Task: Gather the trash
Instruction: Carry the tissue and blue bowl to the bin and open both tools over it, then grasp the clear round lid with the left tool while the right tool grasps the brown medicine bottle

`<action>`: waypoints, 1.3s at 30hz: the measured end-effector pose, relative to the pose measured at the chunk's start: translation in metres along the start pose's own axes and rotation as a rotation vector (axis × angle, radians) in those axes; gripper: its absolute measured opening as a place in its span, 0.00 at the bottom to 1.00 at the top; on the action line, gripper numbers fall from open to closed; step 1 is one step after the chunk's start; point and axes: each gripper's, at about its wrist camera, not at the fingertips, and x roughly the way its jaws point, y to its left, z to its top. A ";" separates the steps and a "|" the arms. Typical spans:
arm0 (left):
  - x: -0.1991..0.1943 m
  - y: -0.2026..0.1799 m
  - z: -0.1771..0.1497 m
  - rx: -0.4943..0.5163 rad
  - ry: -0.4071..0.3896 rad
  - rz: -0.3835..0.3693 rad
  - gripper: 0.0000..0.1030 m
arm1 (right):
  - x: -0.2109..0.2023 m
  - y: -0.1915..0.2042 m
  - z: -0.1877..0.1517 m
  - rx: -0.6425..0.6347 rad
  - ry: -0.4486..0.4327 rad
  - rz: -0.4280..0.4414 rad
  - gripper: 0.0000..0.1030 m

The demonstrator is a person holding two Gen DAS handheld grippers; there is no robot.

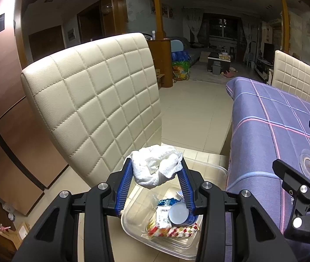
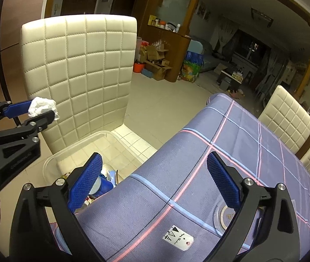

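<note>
Left wrist view: my left gripper (image 1: 157, 170) pinches a crumpled paper towel (image 1: 156, 167) above the clear bin (image 1: 207, 170) on the chair seat.

The towel is light, soft and squashes easily, so I judge any bunched fold is a fair hold; it may cling to the fingers (image 1: 125, 182) on release. My right gripper (image 2: 155, 181) is spread wide with nothing in it, over the tabletop (image 2: 253, 144) edge. The bin's trash is partly hidden behind fingers and cloth; the tabletop items are cut off.
</note>
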 end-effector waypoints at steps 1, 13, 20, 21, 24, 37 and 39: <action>0.000 -0.001 0.000 0.001 0.001 -0.003 0.39 | -0.001 -0.001 -0.001 0.003 -0.002 0.000 0.93; 0.021 -0.030 0.007 0.004 0.033 -0.082 0.44 | -0.004 -0.037 -0.016 0.084 0.015 -0.017 0.93; 0.021 -0.039 0.009 -0.013 0.042 -0.132 0.78 | -0.007 -0.065 -0.026 0.147 0.024 -0.023 0.93; 0.022 -0.040 0.009 -0.012 0.048 -0.135 0.78 | -0.008 -0.069 -0.029 0.153 0.023 -0.028 0.93; 0.021 -0.046 0.007 -0.010 0.065 -0.156 0.78 | -0.013 -0.079 -0.036 0.162 0.017 -0.052 0.93; 0.000 -0.124 0.003 0.117 0.074 -0.285 0.78 | -0.026 -0.164 -0.087 0.305 0.059 -0.181 0.92; -0.002 -0.144 0.002 0.148 0.078 -0.308 0.78 | -0.027 -0.178 -0.097 0.327 0.073 -0.200 0.92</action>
